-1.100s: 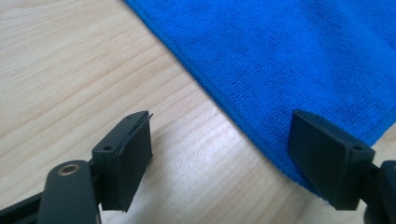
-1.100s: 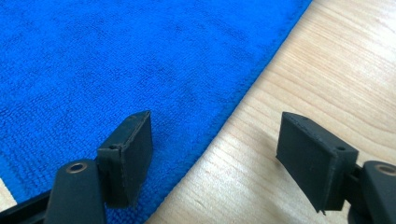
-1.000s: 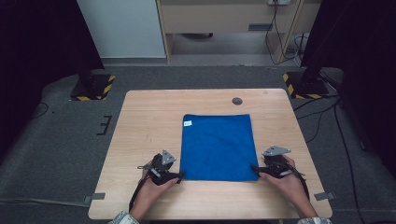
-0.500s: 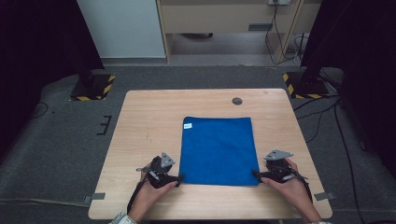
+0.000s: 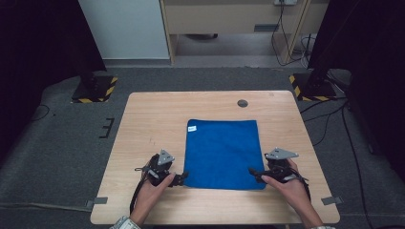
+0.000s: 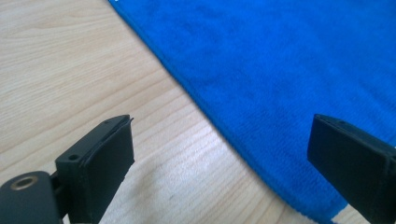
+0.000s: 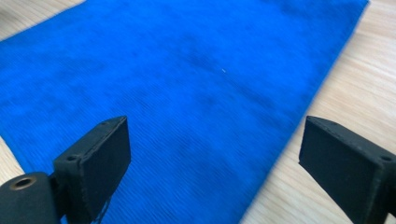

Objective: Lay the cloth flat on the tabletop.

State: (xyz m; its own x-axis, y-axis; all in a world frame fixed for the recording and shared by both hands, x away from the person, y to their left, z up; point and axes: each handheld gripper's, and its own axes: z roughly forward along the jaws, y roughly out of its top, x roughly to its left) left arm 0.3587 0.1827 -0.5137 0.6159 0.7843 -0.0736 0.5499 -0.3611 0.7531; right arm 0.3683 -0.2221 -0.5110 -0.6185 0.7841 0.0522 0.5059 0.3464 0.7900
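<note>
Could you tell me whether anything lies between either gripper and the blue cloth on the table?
Nothing visible does. The left gripper and right gripper sit open at the near corners of the blue cloth, with bare table around.

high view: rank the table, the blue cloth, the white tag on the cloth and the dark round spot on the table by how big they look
1. table
2. blue cloth
3. and 4. dark round spot and white tag: both tiny and look much alike, so I would not rank them.
</note>
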